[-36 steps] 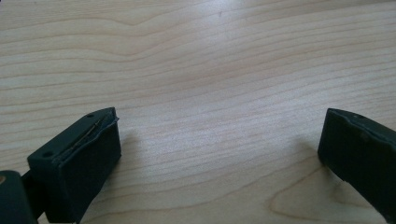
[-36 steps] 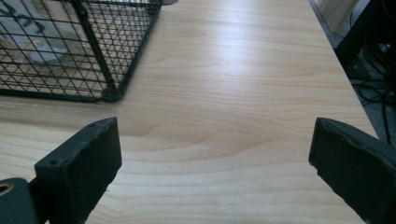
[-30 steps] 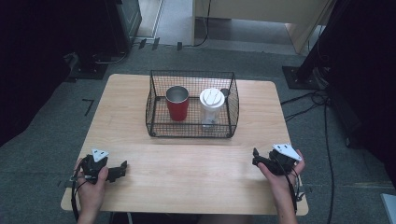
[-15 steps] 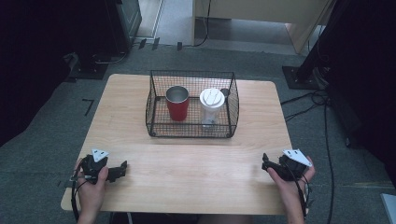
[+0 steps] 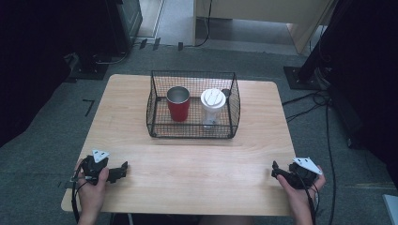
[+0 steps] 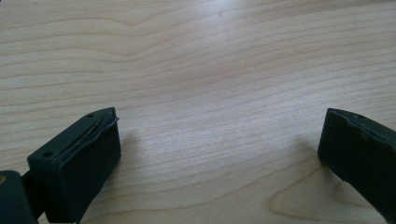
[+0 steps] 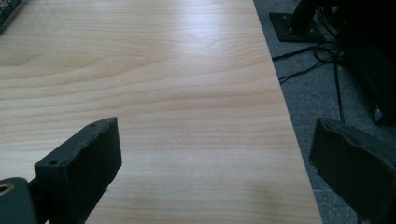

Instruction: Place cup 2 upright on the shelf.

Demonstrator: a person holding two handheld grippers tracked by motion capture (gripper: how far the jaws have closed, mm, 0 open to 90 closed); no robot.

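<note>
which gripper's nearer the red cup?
Left. The left gripper sits at the table's near-left corner, diagonally below the red cup; the right gripper is farther off at the near-right edge.

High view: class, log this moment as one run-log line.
left gripper: open, empty | right gripper: open, empty | red cup, white lidded cup: upright in wire basket | both grippers apart from basket

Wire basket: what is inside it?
The wire basket holds a red cup, open-topped with a metallic interior, and a white lidded cup, standing side by side. The lid hides that cup's contents; a small dark item behind it is unclear.
</note>
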